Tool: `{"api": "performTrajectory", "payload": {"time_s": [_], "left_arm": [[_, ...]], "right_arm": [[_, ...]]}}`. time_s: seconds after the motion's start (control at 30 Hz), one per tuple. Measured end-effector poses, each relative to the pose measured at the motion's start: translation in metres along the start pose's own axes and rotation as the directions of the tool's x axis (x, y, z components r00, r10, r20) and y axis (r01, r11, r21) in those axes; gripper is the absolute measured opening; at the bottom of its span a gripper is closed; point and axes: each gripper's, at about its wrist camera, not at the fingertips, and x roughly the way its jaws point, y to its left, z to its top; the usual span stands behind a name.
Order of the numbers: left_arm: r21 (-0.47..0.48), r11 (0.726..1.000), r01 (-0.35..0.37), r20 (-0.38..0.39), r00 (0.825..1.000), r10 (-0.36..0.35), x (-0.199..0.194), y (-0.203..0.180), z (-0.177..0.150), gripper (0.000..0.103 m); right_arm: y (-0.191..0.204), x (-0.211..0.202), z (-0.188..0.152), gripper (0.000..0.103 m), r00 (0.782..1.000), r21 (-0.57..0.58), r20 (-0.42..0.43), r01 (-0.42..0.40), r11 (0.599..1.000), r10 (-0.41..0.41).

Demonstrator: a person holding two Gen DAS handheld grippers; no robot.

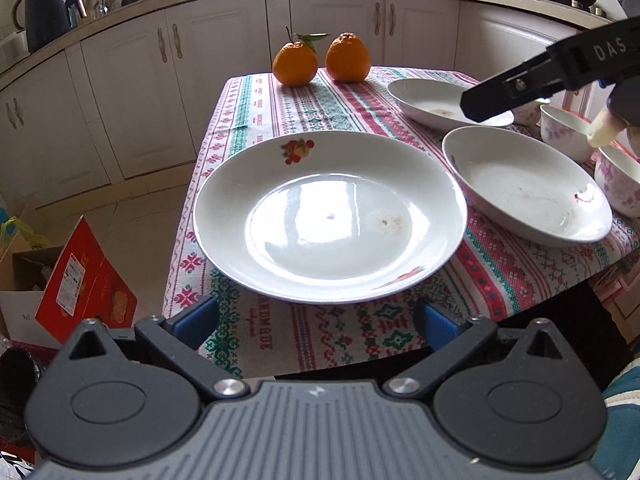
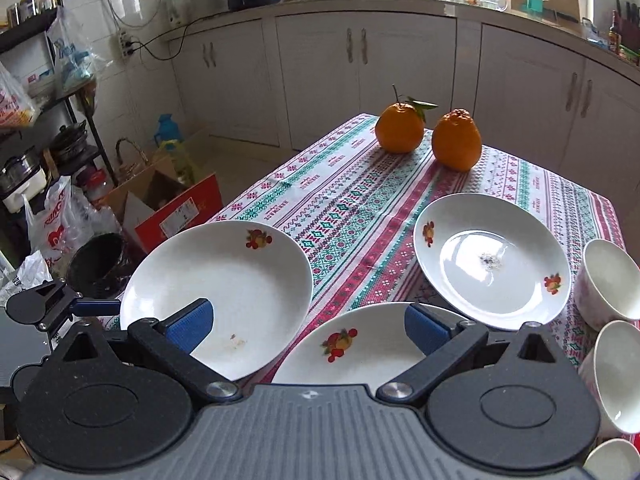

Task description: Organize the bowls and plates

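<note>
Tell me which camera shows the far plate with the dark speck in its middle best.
The right wrist view: the far plate lies whole and unobstructed, speck and both fruit prints visible. In the left wrist view that plate sits at the far right, seen edge-on, partly covered by the right gripper.

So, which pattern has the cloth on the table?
Red, green and white cross-stitch bands on the patterned tablecloth; right wrist view shows it best.

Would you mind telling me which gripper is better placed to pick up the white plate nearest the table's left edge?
Left. The left gripper faces that white fruit-patterned plate, jaws open at its near rim; the right gripper hovers over another plate.
</note>
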Motion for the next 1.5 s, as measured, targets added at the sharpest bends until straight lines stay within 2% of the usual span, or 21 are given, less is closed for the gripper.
{"api": "performTrajectory", "payload": {"time_s": [0.17, 0.43, 0.83, 1.13, 1.37, 1.5], "left_arm": [[-0.018, 0.999, 0.047, -0.017, 0.999, -0.047, 0.008, 0.011, 0.003, 0.102], [0.017, 0.997, 0.082, 0.002, 0.997, -0.082, 0.008, 0.018, 0.002, 0.103], [0.044, 0.993, 0.106, 0.029, 0.994, -0.107, 0.008, 0.021, -0.001, 0.103], [0.068, 0.989, 0.135, 0.019, 0.99, -0.136, 0.009, 0.025, 0.003, 0.103], [0.1, 0.984, 0.147, 0.029, 0.988, -0.151, 0.008, 0.025, 0.004, 0.102], [0.12, 0.98, 0.159, 0.028, 0.986, -0.164, 0.008, 0.026, 0.005, 0.102]], "right_arm": [[0.003, 0.029, 0.015, 0.103, 0.999, -0.036, -0.042, -0.033, 0.999, 0.031], [0.012, 0.067, 0.03, 0.103, 0.99, -0.08, -0.125, -0.074, 0.994, 0.063], [0.015, 0.12, 0.041, 0.103, 0.968, -0.132, -0.237, -0.121, 0.984, 0.087], [0.017, 0.136, 0.044, 0.103, 0.949, -0.129, -0.276, -0.192, 0.973, 0.151], [0.01, 0.14, 0.048, 0.096, 0.937, -0.104, -0.282, -0.243, 0.964, 0.206], [0.008, 0.141, 0.052, 0.091, 0.919, -0.082, -0.29, -0.302, 0.95, 0.267]]}}
